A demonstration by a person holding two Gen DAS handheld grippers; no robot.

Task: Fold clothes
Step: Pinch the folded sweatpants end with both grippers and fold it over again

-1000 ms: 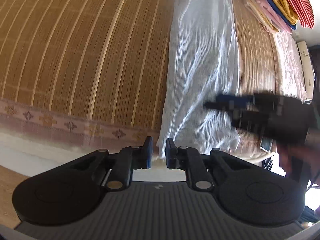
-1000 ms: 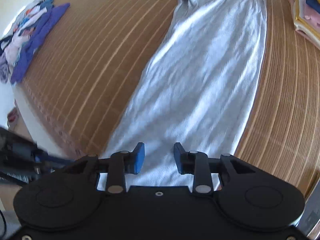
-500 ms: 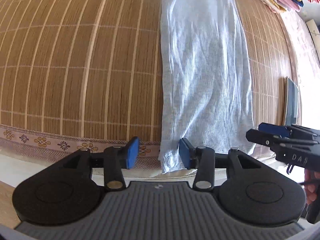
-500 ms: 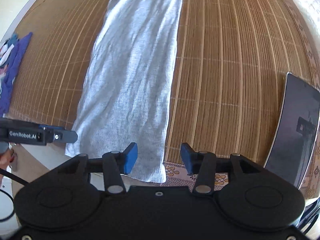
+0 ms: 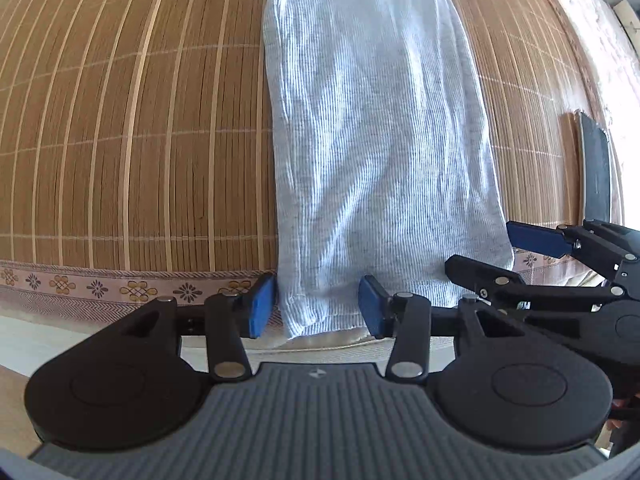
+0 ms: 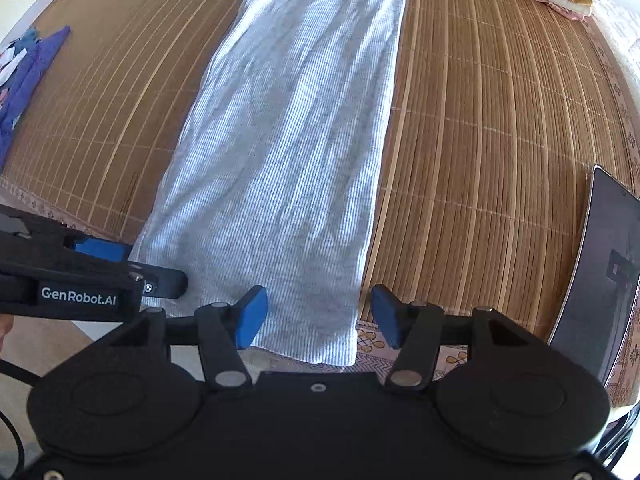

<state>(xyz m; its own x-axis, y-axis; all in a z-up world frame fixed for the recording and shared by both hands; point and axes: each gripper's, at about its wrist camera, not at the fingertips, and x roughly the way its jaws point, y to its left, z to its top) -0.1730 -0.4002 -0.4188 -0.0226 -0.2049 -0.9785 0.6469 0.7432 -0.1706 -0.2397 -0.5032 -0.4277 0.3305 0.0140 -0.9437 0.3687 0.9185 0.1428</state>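
Left gripper (image 5: 316, 308) jaws apart and empty over near-left hem corner of grey ribbed garment (image 5: 376, 128) laid lengthwise ahead on bamboo mat (image 5: 132, 120), right gripper (image 6: 320, 314) jaws opening, straddling right hem corner, pads not pressing.

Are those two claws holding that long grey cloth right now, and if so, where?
Neither holds it. The left claw stands open over the grey garment's near left corner; the right claw is opening around its near right corner, pads not pressing.
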